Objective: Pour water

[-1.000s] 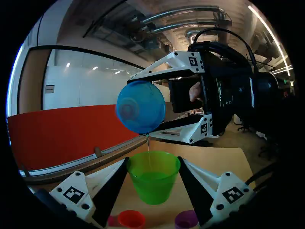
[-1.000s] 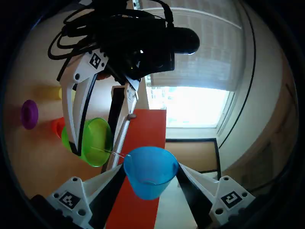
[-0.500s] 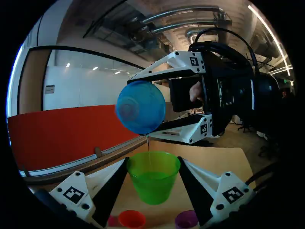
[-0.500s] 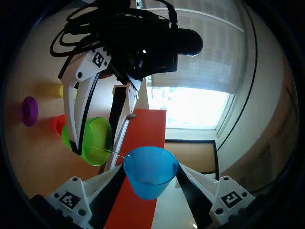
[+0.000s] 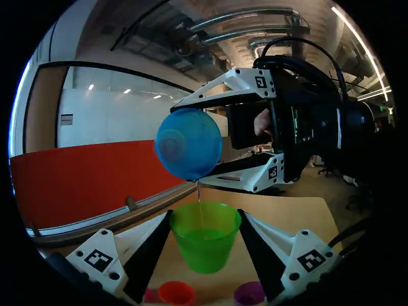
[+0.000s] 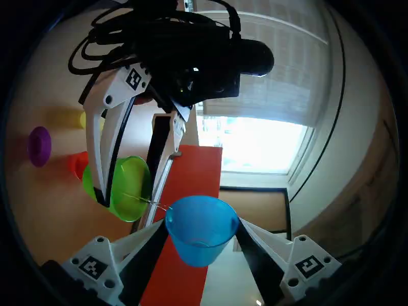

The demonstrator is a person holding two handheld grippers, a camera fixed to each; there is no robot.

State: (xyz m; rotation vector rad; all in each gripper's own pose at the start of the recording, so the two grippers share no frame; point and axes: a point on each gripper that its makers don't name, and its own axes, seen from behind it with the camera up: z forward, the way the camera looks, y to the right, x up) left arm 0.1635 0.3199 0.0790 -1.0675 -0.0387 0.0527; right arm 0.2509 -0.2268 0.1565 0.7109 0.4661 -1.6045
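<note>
- left tool (image 5: 204, 215) pinches the green cup (image 5: 205, 250), upright over the table (image 5: 290, 214);
- right tool (image 6: 202, 224) pinches the blue cup (image 6: 201, 239), tipped; thin water stream (image 5: 198, 196) falls into the green cup

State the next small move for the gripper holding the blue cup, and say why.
Probably tip the blue cup slightly further with the right gripper. Just a thin stream falls into the green cup held by the left gripper, and a little water seems left in the blue cup's base.
</note>
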